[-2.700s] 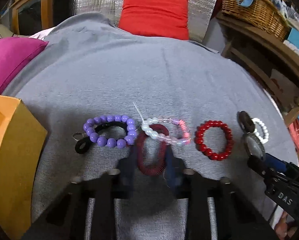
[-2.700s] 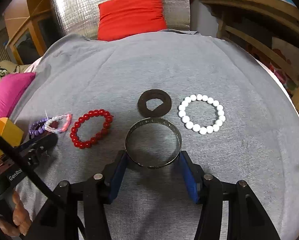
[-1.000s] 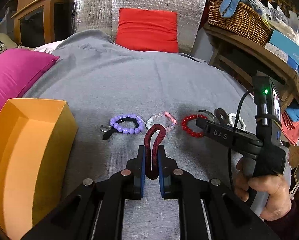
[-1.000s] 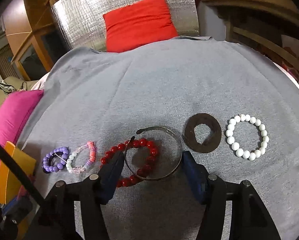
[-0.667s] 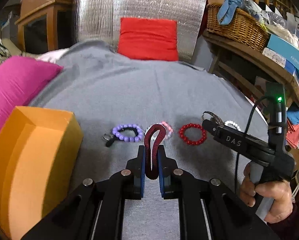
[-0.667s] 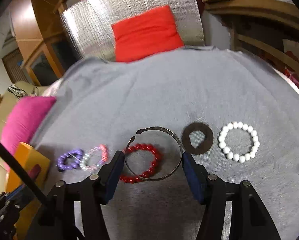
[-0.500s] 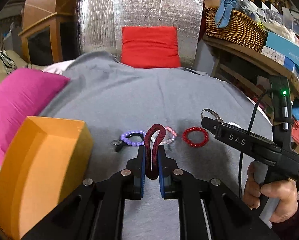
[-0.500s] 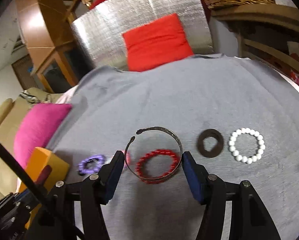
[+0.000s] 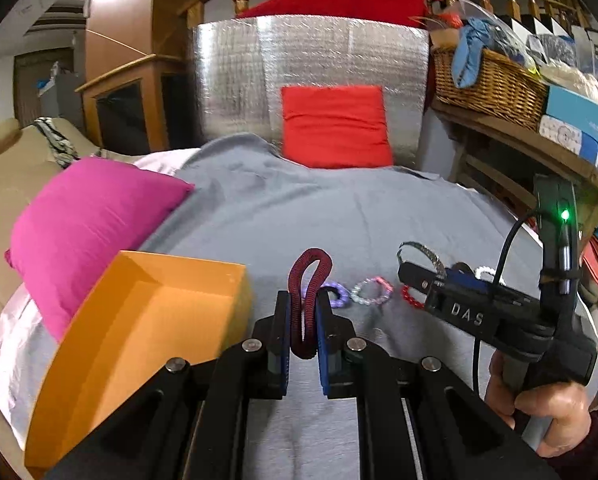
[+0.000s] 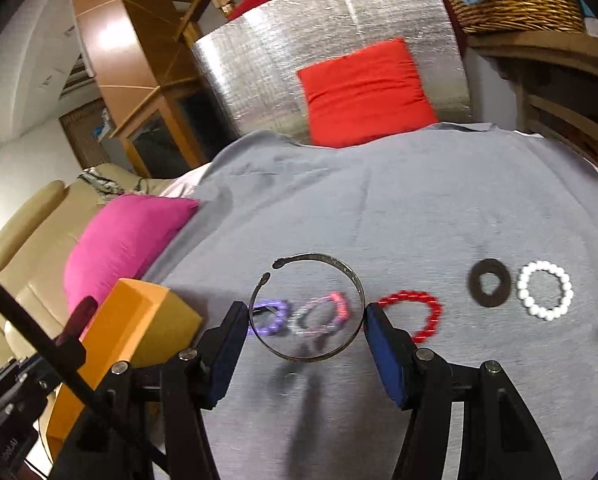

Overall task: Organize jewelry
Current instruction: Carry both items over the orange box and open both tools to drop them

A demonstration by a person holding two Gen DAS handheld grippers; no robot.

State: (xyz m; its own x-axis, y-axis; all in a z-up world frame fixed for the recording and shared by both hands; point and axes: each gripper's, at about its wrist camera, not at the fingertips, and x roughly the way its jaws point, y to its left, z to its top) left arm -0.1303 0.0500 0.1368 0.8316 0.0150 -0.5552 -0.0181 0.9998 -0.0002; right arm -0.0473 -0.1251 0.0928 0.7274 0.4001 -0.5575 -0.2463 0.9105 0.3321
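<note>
Left wrist view, left gripper (image 9: 302, 328): jaws pinched almost shut on a dark red band (image 9: 307, 300), which stands up squeezed into a narrow loop between the pads.
Left wrist view, change: a moment ago the band lay flat on the grey cloth (image 9: 339, 216) among the beads; it now hangs clear of the cloth, and the view has tipped up to take in more of the room.
Left wrist view, box: the orange box (image 9: 139, 344) sits open just left of the gripper and fills more of the frame than a second ago.
Right wrist view, right gripper (image 10: 305, 320): jaws partly spread, clamping a metal bangle (image 10: 307, 308) across its width, its gap turned up and to the left.
Right wrist view, change: the bangle has come up off the cloth and drifted left; the purple bracelet (image 10: 269, 316) and pink bracelet (image 10: 323, 316) now show through it.
Right wrist view, left on the cloth: red bracelet (image 10: 413, 316), dark ring (image 10: 489, 282), white bracelet (image 10: 545, 290), in a row to the right.
Meaning: both picks look done, and the carry to the box seems to be the step in hand; five pieces wait.
</note>
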